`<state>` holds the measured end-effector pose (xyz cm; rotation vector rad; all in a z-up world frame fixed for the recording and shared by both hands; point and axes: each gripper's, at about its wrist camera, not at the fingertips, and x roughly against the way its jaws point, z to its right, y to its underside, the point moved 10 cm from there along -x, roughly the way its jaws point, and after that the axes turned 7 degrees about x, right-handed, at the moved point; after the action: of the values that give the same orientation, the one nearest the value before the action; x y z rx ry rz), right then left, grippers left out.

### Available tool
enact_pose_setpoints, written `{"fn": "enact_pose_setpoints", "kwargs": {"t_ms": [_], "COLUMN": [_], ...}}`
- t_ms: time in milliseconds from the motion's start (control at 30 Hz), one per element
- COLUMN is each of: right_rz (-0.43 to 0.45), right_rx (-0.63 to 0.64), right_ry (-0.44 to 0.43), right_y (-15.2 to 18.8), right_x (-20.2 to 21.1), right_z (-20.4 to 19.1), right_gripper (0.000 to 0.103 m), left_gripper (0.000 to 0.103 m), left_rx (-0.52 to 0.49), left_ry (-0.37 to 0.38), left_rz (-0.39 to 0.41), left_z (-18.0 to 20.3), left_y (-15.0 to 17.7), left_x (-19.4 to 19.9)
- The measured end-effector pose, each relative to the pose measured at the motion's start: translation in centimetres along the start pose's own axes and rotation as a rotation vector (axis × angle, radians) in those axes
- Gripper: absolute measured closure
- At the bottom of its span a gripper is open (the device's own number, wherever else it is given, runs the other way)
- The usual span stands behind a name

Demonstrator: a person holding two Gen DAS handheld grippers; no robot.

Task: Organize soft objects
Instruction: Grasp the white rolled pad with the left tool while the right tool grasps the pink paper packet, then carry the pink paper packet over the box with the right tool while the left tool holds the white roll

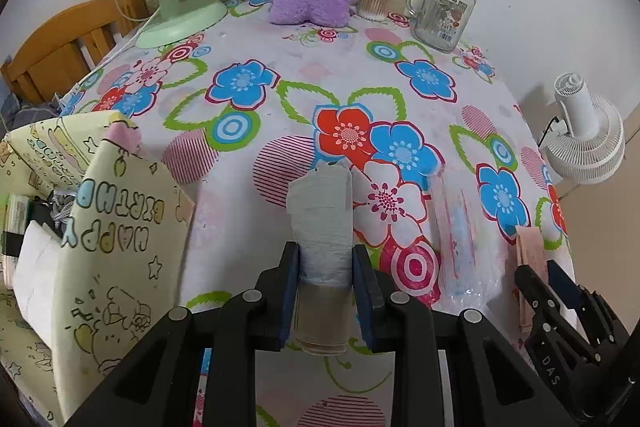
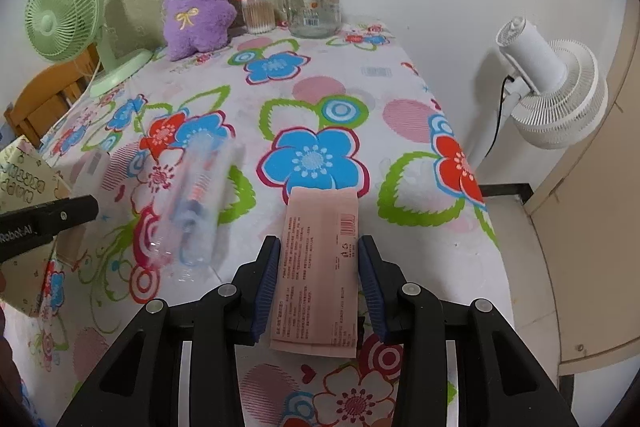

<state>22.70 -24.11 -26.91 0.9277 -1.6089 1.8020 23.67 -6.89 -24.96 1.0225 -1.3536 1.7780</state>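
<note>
Your left gripper (image 1: 325, 267) clamps the grey roll (image 1: 322, 223); your right gripper (image 2: 318, 291) straddles the pink pack (image 2: 320, 267), grip unclear. The clear packet (image 2: 196, 203), centre-left, is unsorted.

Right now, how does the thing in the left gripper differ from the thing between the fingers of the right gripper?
The left gripper is shut on a grey roll of thin bags; the pink packet sits between the right gripper fingers. The grey roll is round and crinkled; the pink packet is flat with printed text and a barcode. The roll has a bare cardboard core at its near end; the packet shows none. Both lie lengthwise along the fingers, above the flowered tablecloth.
</note>
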Motion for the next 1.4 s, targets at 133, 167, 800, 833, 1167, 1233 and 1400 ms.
{"fn": "enact_pose_setpoints", "kwargs": {"t_ms": [133,167,800,833,1167,1233,1400], "right_rz": [0.022,0.027,0.095,0.099,0.137,0.146,0.155], "right_rx": [0.006,0.007,0.069,0.074,0.132,0.143,0.166], "right_ry": [-0.002,-0.003,-0.021,-0.022,-0.041,-0.046,-0.054], "right_y": [-0.6,-0.7,-2.8,-2.9,-4.2,-4.5,-4.8], "right_x": [1.0,1.3,5.8,6.0,8.0,8.5,9.1], "right_z": [-0.4,-0.6,-4.8,-5.1,-9.0,-9.9,-11.5], "right_gripper": [0.061,0.061,0.061,0.061,0.060,0.061,0.061], "left_gripper": [0.077,0.077,0.077,0.077,0.077,0.076,0.077], "left_rx": [-0.010,-0.012,-0.021,-0.021,0.011,0.022,0.043], "left_ry": [0.001,0.002,0.021,0.021,0.024,0.026,0.031], "left_rz": [0.004,0.006,0.075,0.080,0.117,0.125,0.138], "left_z": [0.0,0.1,-1.0,-1.2,-4.0,-4.7,-6.2], "left_y": [0.2,0.3,0.5,0.5,0.1,0.0,-0.1], "left_x": [0.6,0.8,5.3,5.6,7.9,8.4,9.3]}}
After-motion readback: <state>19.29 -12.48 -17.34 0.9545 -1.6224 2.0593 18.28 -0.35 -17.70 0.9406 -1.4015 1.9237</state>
